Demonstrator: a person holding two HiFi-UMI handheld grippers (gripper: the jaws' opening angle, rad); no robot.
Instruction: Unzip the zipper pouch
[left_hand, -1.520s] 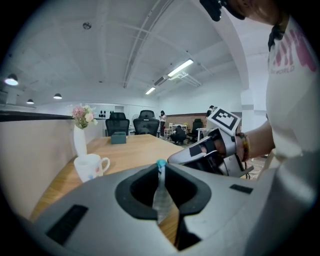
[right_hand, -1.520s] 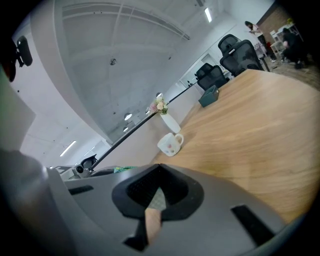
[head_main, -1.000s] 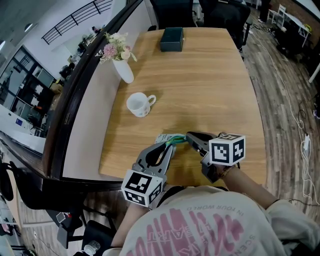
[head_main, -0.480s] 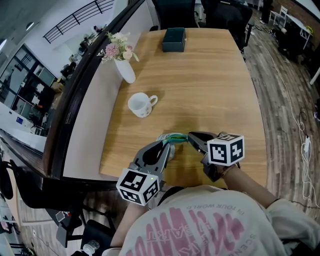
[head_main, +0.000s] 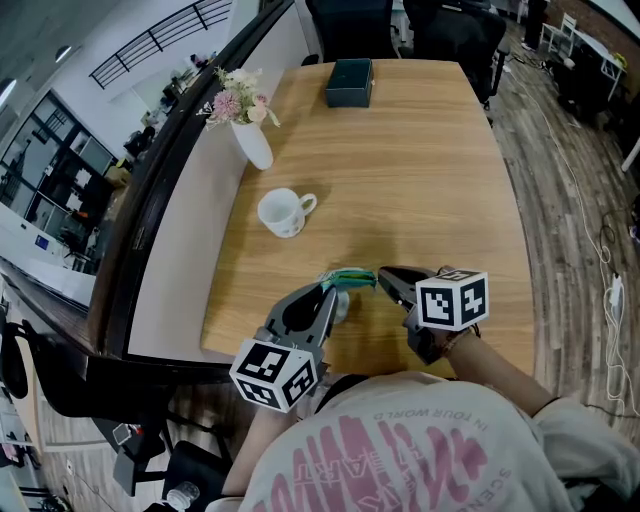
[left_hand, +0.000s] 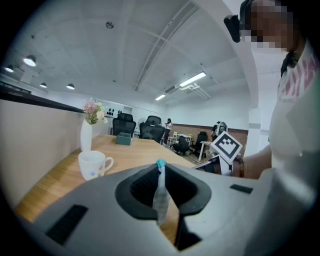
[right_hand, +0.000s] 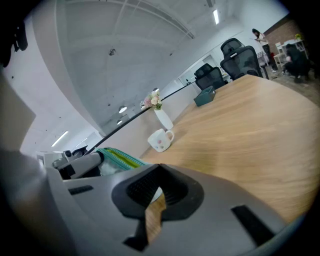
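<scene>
Two grippers are meeting at lower centre of the head view: the left gripper (head_main: 337, 292) is clamping one edge of the zipper pouch (head_main: 352, 276), anchoring it over the table (head_main: 420, 180). The right gripper (head_main: 383, 276) is sitting closed at the pouch's right end, probably for dragging the slider.

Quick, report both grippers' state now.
Left gripper: shut on the pouch's edge.
Right gripper: shut at the zipper; whether it holds anything cannot be told.

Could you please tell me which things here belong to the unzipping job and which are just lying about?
For the job:
pouch
left gripper, clamped on the pouch's edge
right gripper, jaws together at the pouch's other end

Lying about:
cup
vase of flowers
dark box
</scene>
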